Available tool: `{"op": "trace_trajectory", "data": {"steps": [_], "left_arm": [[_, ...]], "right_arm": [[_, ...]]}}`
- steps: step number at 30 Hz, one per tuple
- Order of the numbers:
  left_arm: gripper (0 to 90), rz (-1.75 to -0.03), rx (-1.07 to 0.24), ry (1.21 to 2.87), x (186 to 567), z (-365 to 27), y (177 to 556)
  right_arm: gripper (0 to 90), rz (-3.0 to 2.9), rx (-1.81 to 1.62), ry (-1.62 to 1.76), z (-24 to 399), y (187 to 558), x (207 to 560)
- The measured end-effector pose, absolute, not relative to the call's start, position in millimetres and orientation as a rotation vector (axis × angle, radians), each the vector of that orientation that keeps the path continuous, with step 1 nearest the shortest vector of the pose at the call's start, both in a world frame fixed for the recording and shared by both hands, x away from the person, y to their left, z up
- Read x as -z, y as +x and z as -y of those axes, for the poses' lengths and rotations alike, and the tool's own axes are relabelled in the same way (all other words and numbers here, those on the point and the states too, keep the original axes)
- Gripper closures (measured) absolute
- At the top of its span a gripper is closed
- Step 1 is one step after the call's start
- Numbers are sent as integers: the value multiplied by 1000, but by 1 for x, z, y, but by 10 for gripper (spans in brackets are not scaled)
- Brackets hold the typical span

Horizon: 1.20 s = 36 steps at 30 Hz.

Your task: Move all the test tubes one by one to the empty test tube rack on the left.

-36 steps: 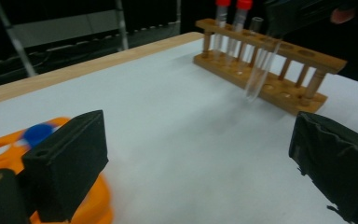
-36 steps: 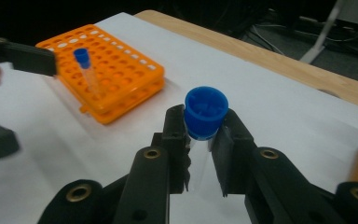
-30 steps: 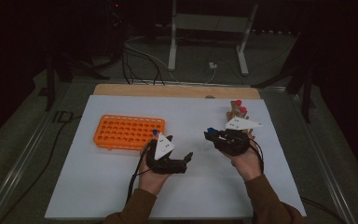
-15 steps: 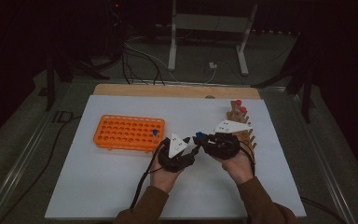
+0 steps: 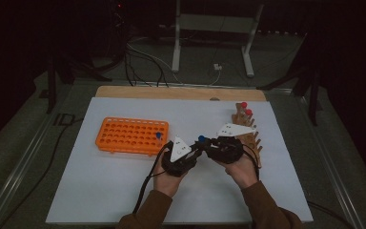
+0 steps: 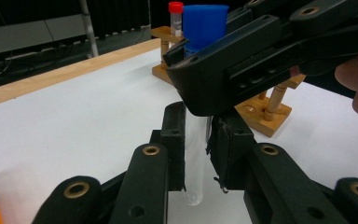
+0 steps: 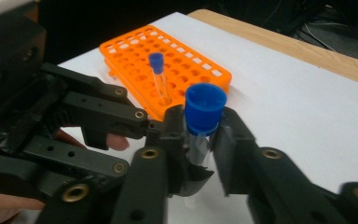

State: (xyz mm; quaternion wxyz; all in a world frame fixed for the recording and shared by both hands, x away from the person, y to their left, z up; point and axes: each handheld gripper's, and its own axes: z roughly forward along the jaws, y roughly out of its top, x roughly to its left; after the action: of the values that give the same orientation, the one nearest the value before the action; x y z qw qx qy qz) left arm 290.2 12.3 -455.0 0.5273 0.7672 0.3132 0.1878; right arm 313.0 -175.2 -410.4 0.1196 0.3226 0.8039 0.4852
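So our left gripper (image 6: 196, 154) has just clamped shut on the lower end of the blue-capped tube (image 7: 200, 126), which our right gripper (image 7: 198, 140) grips just under the cap, mid-air between the orange rack (image 5: 124, 136) and the wooden stand (image 5: 248, 138). Looks like a handover, so the right can probably let go next.

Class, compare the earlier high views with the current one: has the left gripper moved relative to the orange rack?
Yes. The left gripper has moved rightward, away from the orange rack, and its jaws have just been closing on the blue-capped tube.
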Motion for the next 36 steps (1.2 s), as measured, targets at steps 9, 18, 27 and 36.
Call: {"op": "trace_trajectory", "data": {"steps": [9,18,27,36], "left_arm": [[766,-770,-461,1839,455,-18,293],[766,-779,-469,1836,454,-26,294],[766,-791,-478,1824,451,-40,293],[766,-804,-493,1814,449,-54,293]], "right_arm": [[320,-2285,-1461,945,186,312,406],[37,-2201,-1422,982,200,310,411],[0,-2133,-1383,1045,221,309,423],[0,-2091,-1354,1066,239,304,426]]}}
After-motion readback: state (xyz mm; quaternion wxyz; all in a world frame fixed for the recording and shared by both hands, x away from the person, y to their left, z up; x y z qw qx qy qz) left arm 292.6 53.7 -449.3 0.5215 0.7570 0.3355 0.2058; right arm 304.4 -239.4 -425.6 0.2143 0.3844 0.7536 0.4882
